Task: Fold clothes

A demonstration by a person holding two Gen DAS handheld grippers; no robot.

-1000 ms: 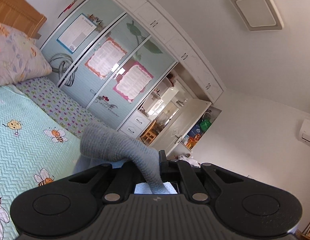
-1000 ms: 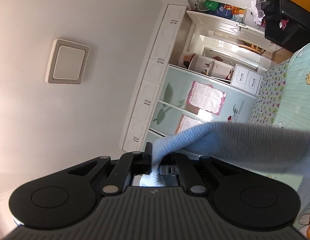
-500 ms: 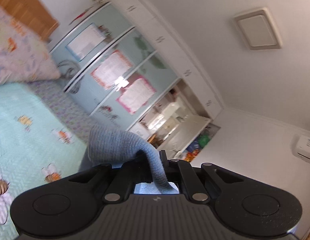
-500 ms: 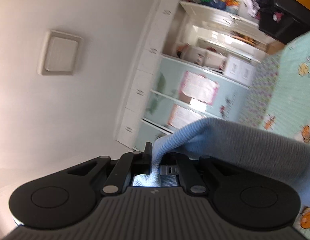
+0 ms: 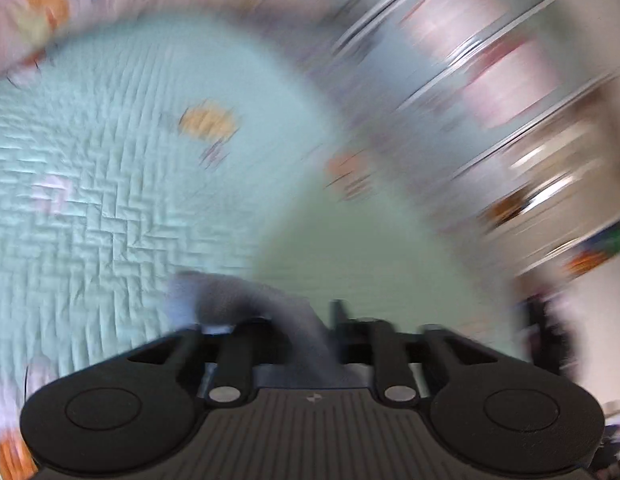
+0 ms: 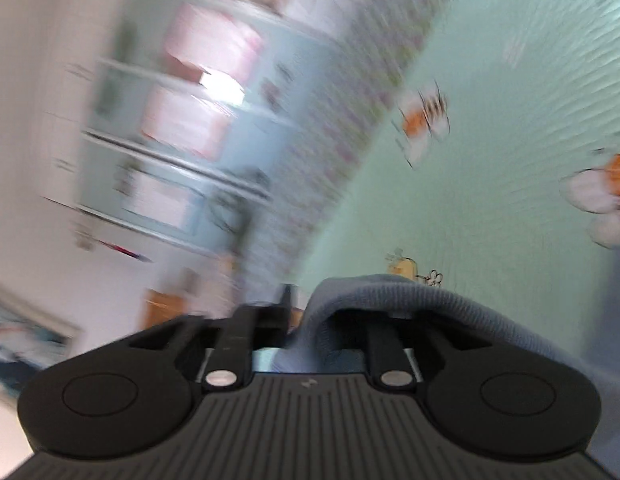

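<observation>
Both the left gripper (image 5: 306, 316) and right gripper (image 6: 329, 312) are opening up with the grey knit garment (image 6: 393, 292) draping between their jaws over the mint quilt (image 5: 110, 168), looking soft, light and floppy, so I'd be regrabbing an edge.

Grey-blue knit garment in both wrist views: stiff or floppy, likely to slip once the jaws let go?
Probably floppy: the knit garment droops over the right gripper. Likely light, sagging softly across the left gripper. Both grippers' jaws are opening with cloth between them; the ribbed knit may cling, not slide.
</observation>
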